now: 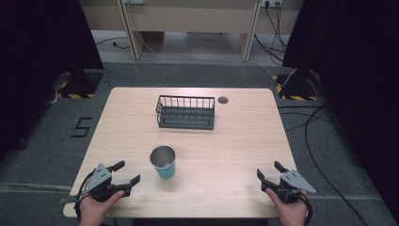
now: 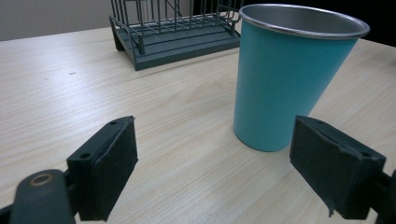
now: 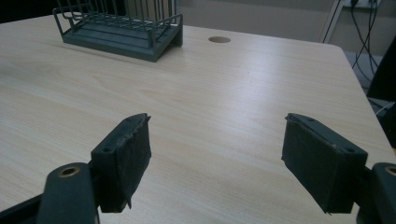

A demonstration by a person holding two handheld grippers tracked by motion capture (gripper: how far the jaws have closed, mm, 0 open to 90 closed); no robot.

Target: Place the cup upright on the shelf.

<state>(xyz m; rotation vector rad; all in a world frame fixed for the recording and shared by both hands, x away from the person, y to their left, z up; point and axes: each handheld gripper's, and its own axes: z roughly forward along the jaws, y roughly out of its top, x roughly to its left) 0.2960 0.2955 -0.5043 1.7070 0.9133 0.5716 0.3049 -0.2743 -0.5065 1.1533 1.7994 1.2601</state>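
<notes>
A teal cup (image 1: 163, 162) with a metal rim stands upright near the middle front of the wooden table (image 1: 244, 136). In the left gripper view the cup (image 2: 286, 74) rises just beyond the right jaw. My left gripper (image 1: 127, 173) rests at the front left corner, open, with nothing between its jaws (image 2: 215, 172). At the front right my right gripper (image 1: 269, 170) is open too, over bare wood (image 3: 217, 163). A dark wire rack (image 1: 186, 113) sits toward the back of the table.
The rack (image 2: 173, 32) lies behind the cup in the left gripper view and at the upper left as the rack (image 3: 119, 32) in the right gripper view. A round cable hole (image 1: 223, 100) is beside it. Cables run over the floor at the right.
</notes>
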